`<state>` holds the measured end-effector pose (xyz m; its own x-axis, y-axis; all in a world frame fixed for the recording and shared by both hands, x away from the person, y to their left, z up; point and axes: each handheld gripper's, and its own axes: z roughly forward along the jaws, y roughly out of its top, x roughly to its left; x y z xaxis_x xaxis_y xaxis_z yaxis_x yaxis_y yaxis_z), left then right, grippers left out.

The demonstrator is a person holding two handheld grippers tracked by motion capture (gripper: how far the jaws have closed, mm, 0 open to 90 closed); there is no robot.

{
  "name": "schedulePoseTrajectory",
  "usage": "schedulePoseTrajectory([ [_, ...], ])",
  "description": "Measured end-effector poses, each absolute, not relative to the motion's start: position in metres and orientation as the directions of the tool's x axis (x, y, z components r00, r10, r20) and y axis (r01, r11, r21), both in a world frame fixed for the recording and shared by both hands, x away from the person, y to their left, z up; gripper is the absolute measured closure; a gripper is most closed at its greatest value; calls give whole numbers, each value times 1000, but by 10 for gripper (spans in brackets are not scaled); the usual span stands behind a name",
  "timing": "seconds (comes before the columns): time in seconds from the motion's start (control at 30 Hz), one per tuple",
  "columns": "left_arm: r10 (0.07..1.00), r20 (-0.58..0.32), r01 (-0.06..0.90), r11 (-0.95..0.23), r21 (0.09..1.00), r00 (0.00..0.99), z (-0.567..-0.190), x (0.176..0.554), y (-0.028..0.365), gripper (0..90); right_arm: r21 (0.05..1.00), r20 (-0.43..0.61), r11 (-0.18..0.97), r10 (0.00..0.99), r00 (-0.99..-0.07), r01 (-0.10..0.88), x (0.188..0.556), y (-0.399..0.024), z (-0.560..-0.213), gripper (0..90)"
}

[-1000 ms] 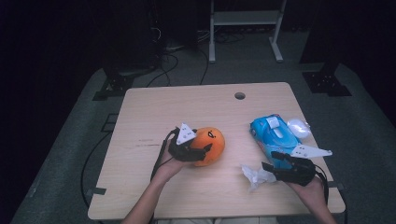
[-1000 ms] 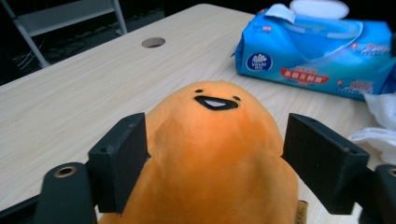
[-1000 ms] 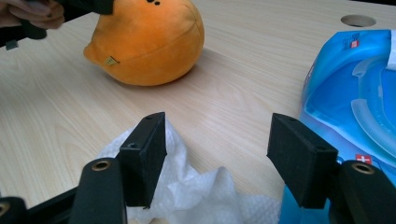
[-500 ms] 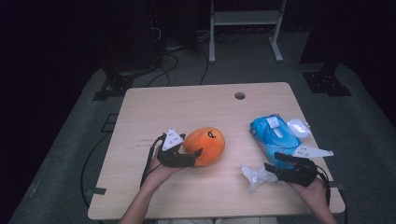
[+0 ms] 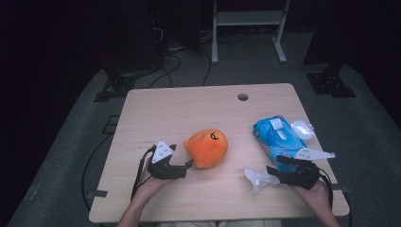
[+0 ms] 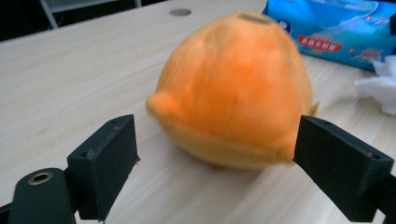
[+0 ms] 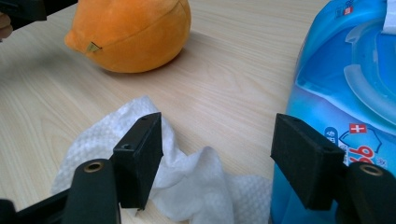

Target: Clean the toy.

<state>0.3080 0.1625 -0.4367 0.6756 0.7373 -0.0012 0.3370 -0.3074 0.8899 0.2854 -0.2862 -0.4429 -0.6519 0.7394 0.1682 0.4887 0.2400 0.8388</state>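
at the left of the high view the left gripper point(image 5: 188, 164) lies low on the table point(image 5: 156, 111), its jaws released and just been widening, with nothing pressed between them; the orange plush toy point(image 5: 206, 147) sits just ahead of its tips, resting on the wood near the middle, and in the left gripper view the toy point(image 6: 233, 88) stands beyond the two black pads rather than gripped by them, blurred at its edges. further right a crumpled white wipe point(image 5: 257, 178) lies on the table just in front of the right gripper point(image 5: 270, 171), whose jaws are also spread and have just been widening; in the right gripper view the wipe point(image 7: 187, 179) lies under and beside one pad, and whether it touches is hard to tell. beside that, the blue pack of wet wipes point(image 5: 279, 137) lies flat with its lid up, close against the other pad, and a small white object point(image 5: 302, 128) sits at its far side, too blurred to name. the table is pale wood with a round cable hole point(image 5: 243, 97); around it is grey floor, cables and a dark room with a white frame point(image 5: 248, 19) behind, cut off at the top
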Motion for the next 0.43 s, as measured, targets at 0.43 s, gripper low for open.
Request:
schedulePoseTrajectory([
  [0.43,792,-10,381,-283,880,611,-462,298,185,120,841,175,235,734,-656,488,285,-282,-448,316],
])
